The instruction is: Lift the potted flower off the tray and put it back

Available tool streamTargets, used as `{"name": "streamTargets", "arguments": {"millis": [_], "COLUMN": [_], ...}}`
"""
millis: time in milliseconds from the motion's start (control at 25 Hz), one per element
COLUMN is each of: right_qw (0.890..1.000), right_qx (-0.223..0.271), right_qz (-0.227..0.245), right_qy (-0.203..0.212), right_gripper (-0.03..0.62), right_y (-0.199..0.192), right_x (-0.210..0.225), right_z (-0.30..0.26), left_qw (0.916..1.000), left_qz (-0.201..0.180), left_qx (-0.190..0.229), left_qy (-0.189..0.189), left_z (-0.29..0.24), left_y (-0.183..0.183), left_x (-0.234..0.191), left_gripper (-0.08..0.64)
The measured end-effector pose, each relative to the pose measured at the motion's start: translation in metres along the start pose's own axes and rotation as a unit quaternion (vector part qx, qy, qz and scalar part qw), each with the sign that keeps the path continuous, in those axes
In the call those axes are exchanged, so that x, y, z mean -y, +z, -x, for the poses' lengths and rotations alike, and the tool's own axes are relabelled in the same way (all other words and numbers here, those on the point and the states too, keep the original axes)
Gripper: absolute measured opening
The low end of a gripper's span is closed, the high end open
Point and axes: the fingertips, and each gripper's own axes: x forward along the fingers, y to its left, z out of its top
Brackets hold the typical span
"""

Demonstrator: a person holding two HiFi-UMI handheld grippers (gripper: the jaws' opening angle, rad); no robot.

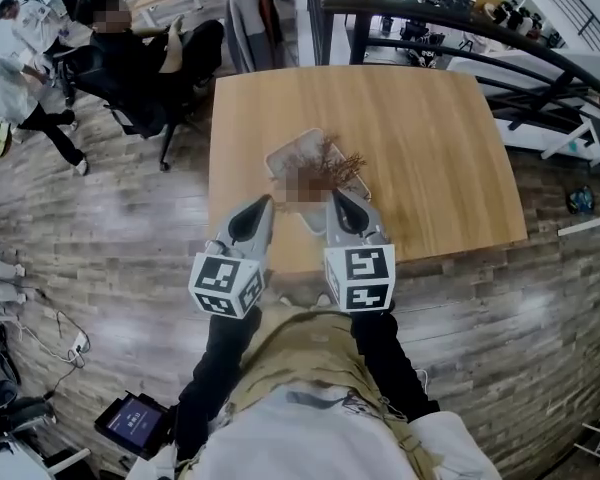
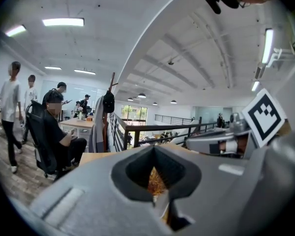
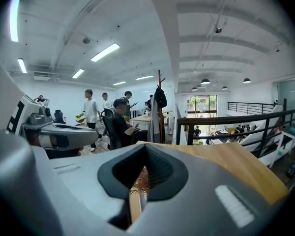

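Wooden table [image 1: 430, 138] holds the potted flower [image 1: 340, 166] on its tray [image 1: 285, 153]. Your left gripper [image 1: 264, 202] and right gripper [image 1: 336, 198] are closed and empty. The lift looks either unstarted or already finished.

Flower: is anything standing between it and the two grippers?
Nothing visible does. The left gripper and right gripper, jaws shut, point at the flower from close by, one at each side, near the tray.
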Motion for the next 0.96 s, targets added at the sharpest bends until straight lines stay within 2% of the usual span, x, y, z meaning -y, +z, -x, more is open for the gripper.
{"name": "streamTargets", "arguments": {"millis": [120, 480, 960], "right_qw": [1.0, 1.0, 0.998], "right_qx": [0.008, 0.014, 0.032], "right_qz": [-0.003, 0.009, 0.029], "right_qy": [0.002, 0.009, 0.039], "right_gripper": [0.005, 0.004, 0.005], "right_y": [0.002, 0.012, 0.027], "right_x": [0.012, 0.019, 0.016], "right_z": [-0.003, -0.005, -0.013], "left_qw": [0.9999, 0.9997, 0.9997], "left_qz": [0.003, 0.0, 0.017], "left_qx": [0.014, 0.015, 0.016], "left_qy": [-0.002, -0.017, -0.006], "left_z": [-0.012, -0.029, -0.034], "left_y": [0.007, 0.017, 0.022], "left_x": [0.002, 0.012, 0.008], "left_gripper": [0.001, 0.0, 0.0]}}
